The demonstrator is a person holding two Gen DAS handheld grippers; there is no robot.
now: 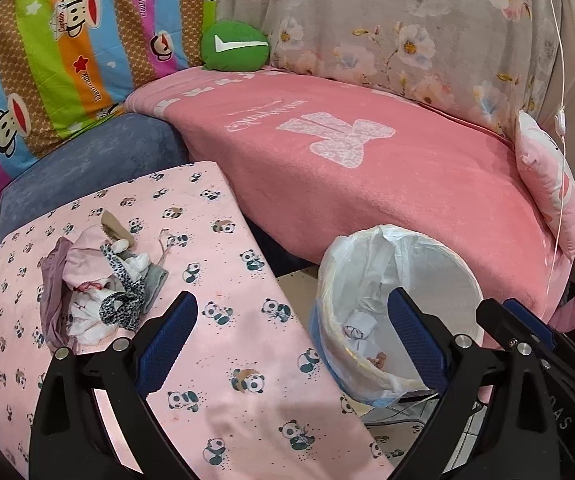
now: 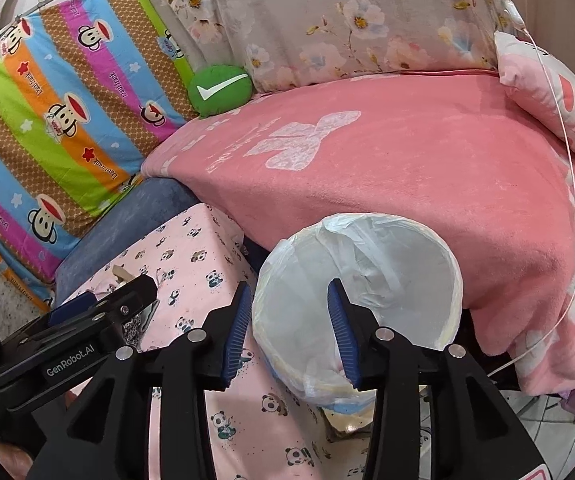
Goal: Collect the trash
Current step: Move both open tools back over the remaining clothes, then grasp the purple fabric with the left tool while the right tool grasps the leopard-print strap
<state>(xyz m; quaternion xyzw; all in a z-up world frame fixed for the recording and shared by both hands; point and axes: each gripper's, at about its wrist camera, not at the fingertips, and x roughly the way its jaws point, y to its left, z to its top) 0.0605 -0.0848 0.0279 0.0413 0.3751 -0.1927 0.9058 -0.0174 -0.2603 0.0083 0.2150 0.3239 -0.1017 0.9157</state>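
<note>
"GenRobot.AI" is printed on the left gripper (image 2: 87, 320) body.

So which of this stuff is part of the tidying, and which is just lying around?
Part of the job:
- bin, lined with a bag
- paper scraps already in the bin
- pile of scraps on the panda cloth

Just lying around:
- green cushion
- pink blanket
- striped monkey quilt
- floral cover
- pink pillow

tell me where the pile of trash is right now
In the left wrist view the trash pile lies at the left on the panda-print cloth, left of the lined bin and just beyond the open left tongs.
</note>
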